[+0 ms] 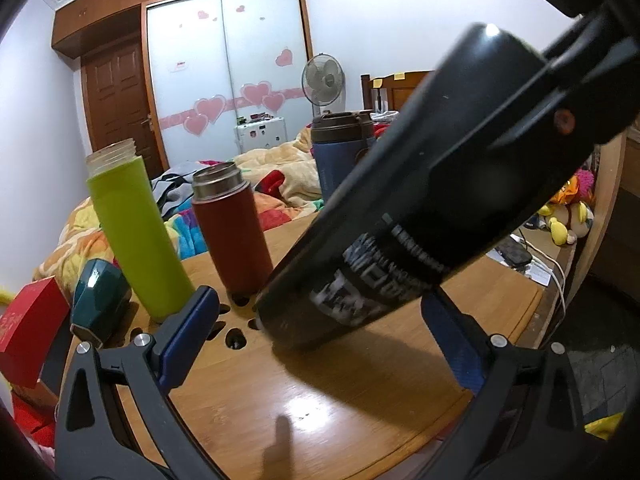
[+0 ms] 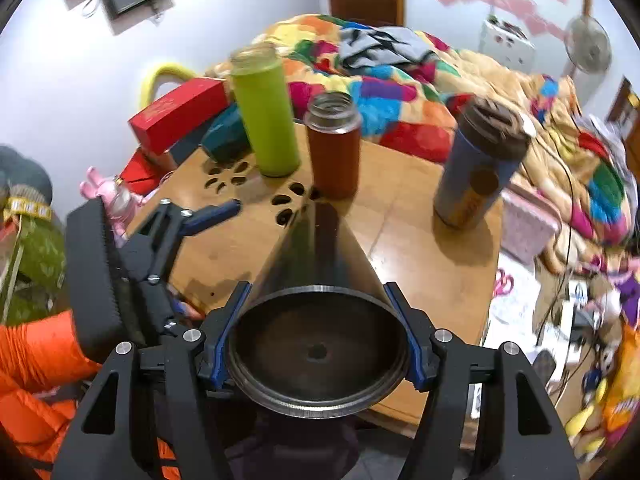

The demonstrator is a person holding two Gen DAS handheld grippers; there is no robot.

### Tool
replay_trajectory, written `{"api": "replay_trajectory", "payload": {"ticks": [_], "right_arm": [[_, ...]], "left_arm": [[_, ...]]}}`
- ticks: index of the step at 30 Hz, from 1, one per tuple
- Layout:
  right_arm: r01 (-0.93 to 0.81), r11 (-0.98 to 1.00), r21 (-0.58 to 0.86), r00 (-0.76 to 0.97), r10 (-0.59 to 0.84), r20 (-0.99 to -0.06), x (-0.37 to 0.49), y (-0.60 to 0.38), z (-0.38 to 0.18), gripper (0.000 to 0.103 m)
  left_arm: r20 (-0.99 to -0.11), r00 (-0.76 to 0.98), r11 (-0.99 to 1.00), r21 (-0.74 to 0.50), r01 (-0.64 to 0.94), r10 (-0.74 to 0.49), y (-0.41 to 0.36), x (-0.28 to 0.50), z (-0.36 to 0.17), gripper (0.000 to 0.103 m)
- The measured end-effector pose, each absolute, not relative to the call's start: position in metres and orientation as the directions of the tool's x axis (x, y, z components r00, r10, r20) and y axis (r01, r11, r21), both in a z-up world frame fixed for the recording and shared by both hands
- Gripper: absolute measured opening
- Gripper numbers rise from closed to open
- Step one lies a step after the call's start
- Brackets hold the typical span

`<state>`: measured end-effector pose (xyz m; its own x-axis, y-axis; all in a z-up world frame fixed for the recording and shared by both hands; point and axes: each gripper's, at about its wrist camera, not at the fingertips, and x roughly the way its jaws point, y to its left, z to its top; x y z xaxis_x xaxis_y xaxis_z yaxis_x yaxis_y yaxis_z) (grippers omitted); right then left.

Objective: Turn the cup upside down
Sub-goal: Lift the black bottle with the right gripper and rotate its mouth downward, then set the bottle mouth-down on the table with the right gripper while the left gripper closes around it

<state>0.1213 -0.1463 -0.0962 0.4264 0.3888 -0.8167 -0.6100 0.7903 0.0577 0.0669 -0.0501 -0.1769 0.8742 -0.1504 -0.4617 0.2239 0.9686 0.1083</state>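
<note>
A tall black cup [image 1: 420,208] with white print is tilted over the round wooden table [image 1: 320,392], its lower end near the tabletop. My right gripper [image 2: 316,344] is shut on the black cup [image 2: 316,280] near its upper end; that end faces the right wrist camera. The right gripper also shows in the left wrist view [image 1: 580,92] at the top right. My left gripper [image 1: 320,328] is open and empty, its blue pads [image 1: 188,332] either side of the cup's lower end without touching. It shows in the right wrist view [image 2: 216,212] at the left.
A green bottle [image 1: 136,236], a red-brown flask [image 1: 232,236] and a blue tumbler with a brown lid [image 1: 340,152] stand upright on the table's far side. A teal object [image 1: 100,300] and a red box [image 1: 28,336] lie at the left edge. A bed with bright blankets [image 2: 400,80] lies beyond.
</note>
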Motion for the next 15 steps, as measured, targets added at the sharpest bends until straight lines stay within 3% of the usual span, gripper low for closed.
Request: {"api": "replay_trajectory", "payload": {"ticks": [5, 9, 15], "right_arm": [[-0.677, 0.736, 0.008, 0.417, 0.393, -0.820, 0.112, -0.135, -0.090, 0.061], [-0.720, 0.694, -0.007, 0.403, 0.410, -0.818, 0.105, -0.130, -0.087, 0.061], [-0.755, 0.655, -0.033, 0.405, 0.426, -0.809, 0.095, -0.129, -0.082, 0.061]], "left_arm": [[-0.440, 0.879, 0.966, 0.084, 0.245, -0.184, -0.051, 0.064, -0.172, 0.101], [-0.433, 0.870, 0.956, 0.057, 0.288, -0.237, -0.051, 0.060, -0.170, 0.085], [-0.407, 0.890, 0.959, 0.096, 0.266, -0.206, -0.054, 0.057, -0.165, 0.076]]}}
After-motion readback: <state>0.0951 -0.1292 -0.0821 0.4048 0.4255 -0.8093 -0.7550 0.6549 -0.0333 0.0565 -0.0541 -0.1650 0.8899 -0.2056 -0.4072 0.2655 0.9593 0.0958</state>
